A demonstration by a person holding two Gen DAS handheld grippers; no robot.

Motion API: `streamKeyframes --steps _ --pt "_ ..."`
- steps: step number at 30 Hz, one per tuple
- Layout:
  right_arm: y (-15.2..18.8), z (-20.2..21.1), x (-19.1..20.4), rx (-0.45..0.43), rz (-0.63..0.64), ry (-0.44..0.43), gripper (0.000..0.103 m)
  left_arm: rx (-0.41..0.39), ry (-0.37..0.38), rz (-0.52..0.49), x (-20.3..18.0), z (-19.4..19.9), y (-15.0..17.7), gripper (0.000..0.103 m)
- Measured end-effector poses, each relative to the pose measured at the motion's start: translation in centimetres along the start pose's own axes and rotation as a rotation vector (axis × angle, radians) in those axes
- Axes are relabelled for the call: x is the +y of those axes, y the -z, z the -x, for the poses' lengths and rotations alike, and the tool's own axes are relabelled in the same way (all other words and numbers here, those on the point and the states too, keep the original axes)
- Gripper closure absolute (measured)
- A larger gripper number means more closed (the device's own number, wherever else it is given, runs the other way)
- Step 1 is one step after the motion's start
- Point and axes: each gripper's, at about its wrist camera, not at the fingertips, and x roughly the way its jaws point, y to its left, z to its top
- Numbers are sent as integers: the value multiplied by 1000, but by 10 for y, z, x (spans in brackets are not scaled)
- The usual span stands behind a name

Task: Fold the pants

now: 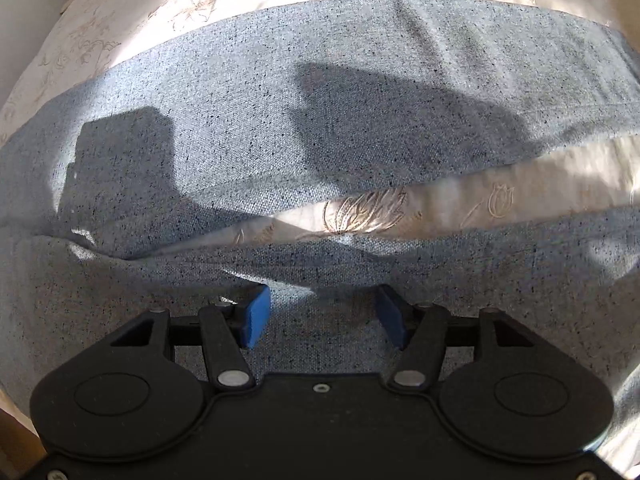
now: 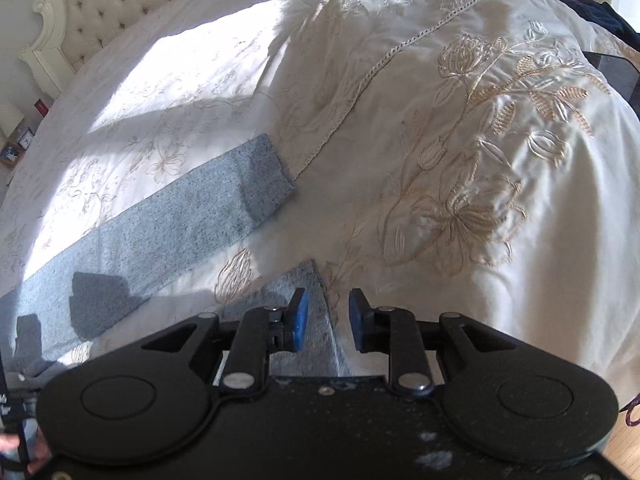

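Note:
Light blue speckled pants [image 1: 320, 92] lie spread flat on a cream embroidered bedspread [image 1: 440, 204]. In the left wrist view both legs run across the frame, split by a wedge of bedspread. My left gripper [image 1: 322, 316] is open just above the near leg, at the crotch area, holding nothing. In the right wrist view the far leg [image 2: 160, 232] runs diagonally to its hem, and the near leg's hem corner [image 2: 310, 292] lies under my right gripper [image 2: 328, 318]. The right gripper is open, its blue pads on either side of the hem edge.
A tufted cream headboard [image 2: 100, 4] stands at the far left of the bed. A bedside table with small framed items [image 2: 18, 144] is beside it. A dark object [image 2: 612, 72] and dark cloth [image 2: 596, 12] lie at the bed's far right edge. Wooden floor [image 2: 624, 448] shows low right.

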Motion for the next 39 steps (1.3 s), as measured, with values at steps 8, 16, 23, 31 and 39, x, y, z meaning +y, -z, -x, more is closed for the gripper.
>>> streamKeyframes --steps 8,16,23,31,39 --pt "56 -23 32 66 162 39 81 -45 33 34 8 17 1 42" --pt "63 -9 8 66 -12 79 77 -143 40 50 48 63 30 42" --pt "85 -3 -16 97 -245 3 71 -105 30 28 68 82 84 42" --pt "84 -29 -18 87 -366 -41 68 -100 37 65 77 95 108 42" --pt "73 -41 -3 84 -373 -49 68 -185 19 63 85 114 104 42"
